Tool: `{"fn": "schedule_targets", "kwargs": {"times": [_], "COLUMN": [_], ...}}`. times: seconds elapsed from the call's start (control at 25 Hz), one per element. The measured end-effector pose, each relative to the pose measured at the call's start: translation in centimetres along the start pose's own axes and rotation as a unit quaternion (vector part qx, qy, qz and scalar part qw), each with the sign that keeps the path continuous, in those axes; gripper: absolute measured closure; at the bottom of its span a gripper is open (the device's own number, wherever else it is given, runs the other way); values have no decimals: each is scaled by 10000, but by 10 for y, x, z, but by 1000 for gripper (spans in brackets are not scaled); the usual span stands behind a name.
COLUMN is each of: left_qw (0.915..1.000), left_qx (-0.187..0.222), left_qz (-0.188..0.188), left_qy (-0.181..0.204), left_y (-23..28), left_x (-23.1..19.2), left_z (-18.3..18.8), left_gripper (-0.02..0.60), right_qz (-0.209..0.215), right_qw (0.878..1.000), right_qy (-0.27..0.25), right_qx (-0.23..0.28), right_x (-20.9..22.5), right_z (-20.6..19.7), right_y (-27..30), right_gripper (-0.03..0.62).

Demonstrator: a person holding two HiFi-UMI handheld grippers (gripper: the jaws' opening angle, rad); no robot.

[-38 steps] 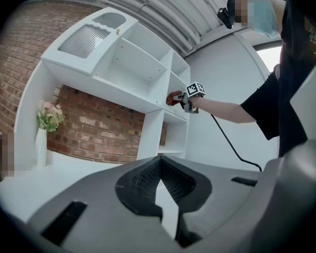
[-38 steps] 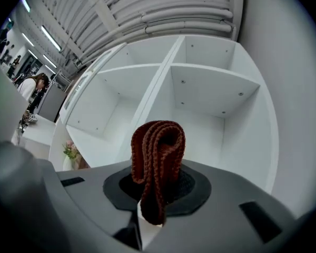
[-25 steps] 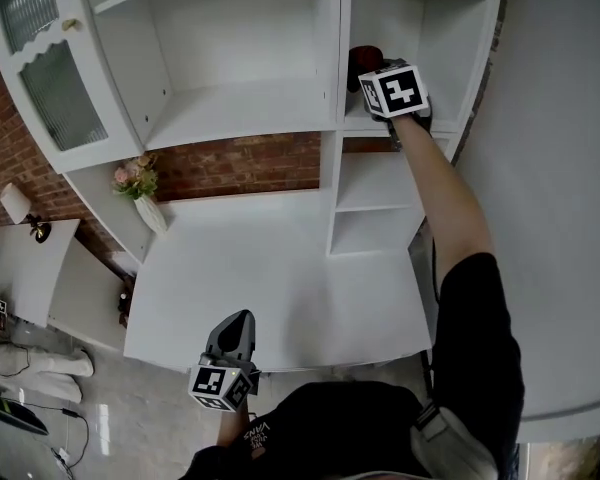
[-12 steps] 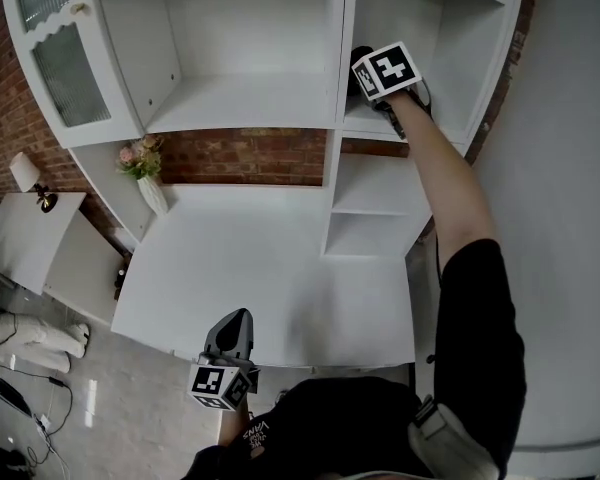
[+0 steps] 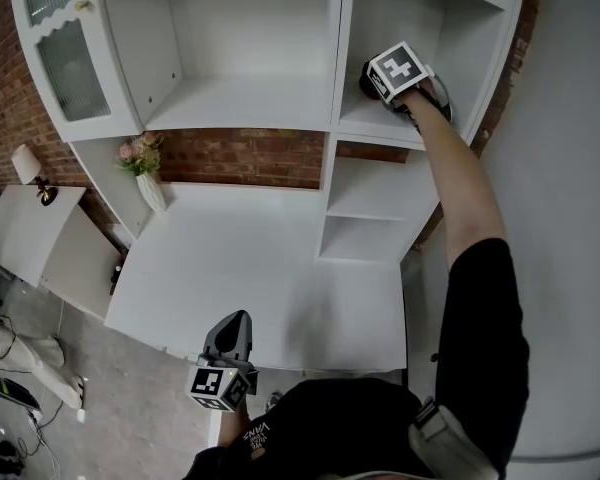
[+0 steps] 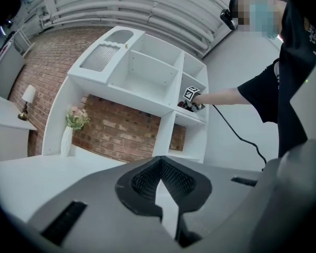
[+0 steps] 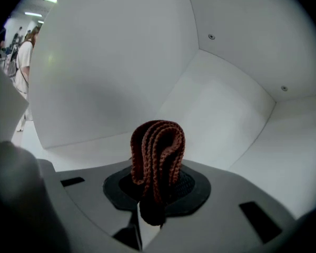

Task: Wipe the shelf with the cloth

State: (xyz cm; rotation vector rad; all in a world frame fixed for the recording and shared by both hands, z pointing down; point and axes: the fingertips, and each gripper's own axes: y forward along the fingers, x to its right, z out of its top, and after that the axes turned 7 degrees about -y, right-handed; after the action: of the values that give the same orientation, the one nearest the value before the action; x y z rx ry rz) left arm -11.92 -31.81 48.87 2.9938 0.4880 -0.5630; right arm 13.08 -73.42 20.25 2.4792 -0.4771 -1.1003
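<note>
inside the shelf (image 5: 380, 118), the right gripper (image 7: 157, 196) clenched the brown cloth (image 7: 158, 152) between its jaws; the left gripper (image 6: 160, 191) hung closed below the shelf.

White shelf (image 5: 365, 120), knitted brown cloth (image 7: 157, 146) perhaps against it.

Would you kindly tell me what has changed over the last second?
The right tool, shut on the cloth, slid slightly toward the shelf's left wall, then back to the right. Its grip on the cloth stayed the same, and the left tool stayed shut, low over the table.
</note>
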Motion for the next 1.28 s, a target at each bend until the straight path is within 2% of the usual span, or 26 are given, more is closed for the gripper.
{"fn": "schedule_targets", "kwargs": {"times": [0.24,0.32,0.4,0.52,0.6,0.72,0.88,1.0,1.08,1.16,1.28], "left_qw": [9999,9999,9998,9997,9997,9998,9998,9997,9995,9993,9990], "left_qx": [33,34,18,-15,-12,-3,17,-3,-32,-51,-69], "left_qz": [-74,-125,-174,-219,-220,-181,-152,-203,-258,-327,-423], "left_qy": [-59,-63,-70,-99,-112,-120,-144,-155,-160,-158,-150], "left_y": [4,6,7,8,6,3,-1,0,2,4,8], "left_x": [4,6,8,6,3,-5,-15,-18,-19,-18,-18], "left_z": [-1,-2,-3,-4,-3,0,5,4,4,4,7], "left_gripper": [577,577,577,577,577,577,577,577,577,577,577], "right_qz": [-405,-587,-818,-1135,-1261,-1353,-1427,-1477,-1413,-1162,-445], "right_qw": [9965,9933,9866,9680,9574,9506,9481,9522,9624,9789,9977], "right_qy": [-62,-278,-635,-1336,-1617,-1694,-1654,-1553,-1344,-920,97], "right_qx": [-735,-958,-1263,-1798,-2034,-2221,-2311,-2176,-1888,-1407,-503], "right_x": [31,38,43,47,50,54,56,57,53,43,19], "right_z": [-42,-51,-57,-67,-72,-79,-79,-75,-65,-49,-20], "right_y": [-9,-11,-15,-16,-16,-18,-22,-25,-27,-29,-29], "right_gripper": [523,523,523,523,523,525,525,523,523,523,524]}}
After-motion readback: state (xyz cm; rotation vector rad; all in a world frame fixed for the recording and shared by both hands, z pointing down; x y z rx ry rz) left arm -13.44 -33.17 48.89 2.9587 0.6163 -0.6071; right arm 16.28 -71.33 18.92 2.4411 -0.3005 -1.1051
